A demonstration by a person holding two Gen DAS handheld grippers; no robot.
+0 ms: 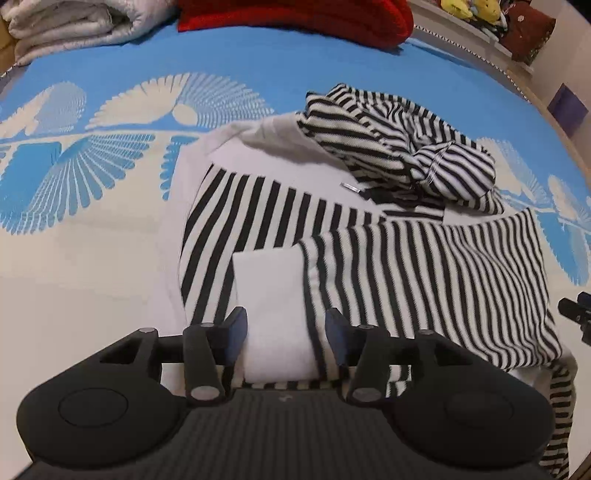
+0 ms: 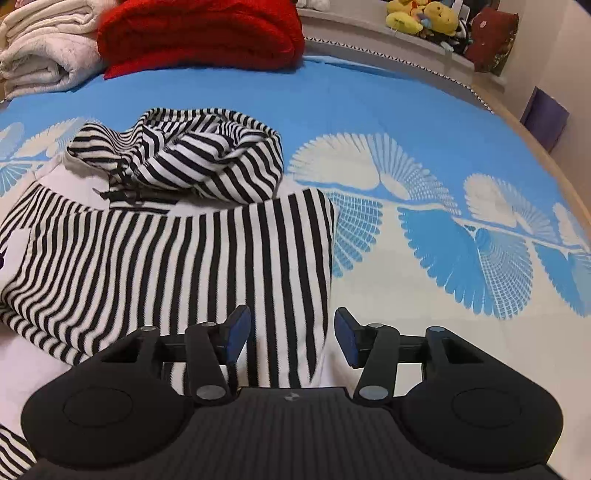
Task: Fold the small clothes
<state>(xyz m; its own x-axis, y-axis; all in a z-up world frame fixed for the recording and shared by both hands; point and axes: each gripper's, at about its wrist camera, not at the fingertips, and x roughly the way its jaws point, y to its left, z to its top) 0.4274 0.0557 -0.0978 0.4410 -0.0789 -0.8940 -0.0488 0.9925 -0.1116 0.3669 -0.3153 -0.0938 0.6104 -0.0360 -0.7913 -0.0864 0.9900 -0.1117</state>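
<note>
A black-and-white striped hooded top (image 1: 406, 266) lies spread on the bed, its hood (image 1: 406, 147) bunched at the far end. My left gripper (image 1: 286, 332) stands open at the top's near edge. A white cuff (image 1: 273, 295) lies between its blue pads (image 1: 236, 332), which do not press on it. In the right wrist view the same top (image 2: 166, 258) fills the left half, with the hood (image 2: 207, 158) behind. My right gripper (image 2: 293, 336) is open over the top's near right corner. Striped cloth lies between its jaws, with a gap at the right pad (image 2: 347, 339).
The blue-and-white patterned bedspread (image 1: 110, 110) extends left and far. A folded white blanket (image 1: 74, 26) and a red blanket (image 1: 295, 18) sit at the bed's far end. Plush toys (image 2: 421, 18) line a ledge behind, and a purple box (image 2: 543, 118) stands beyond the bed's right edge.
</note>
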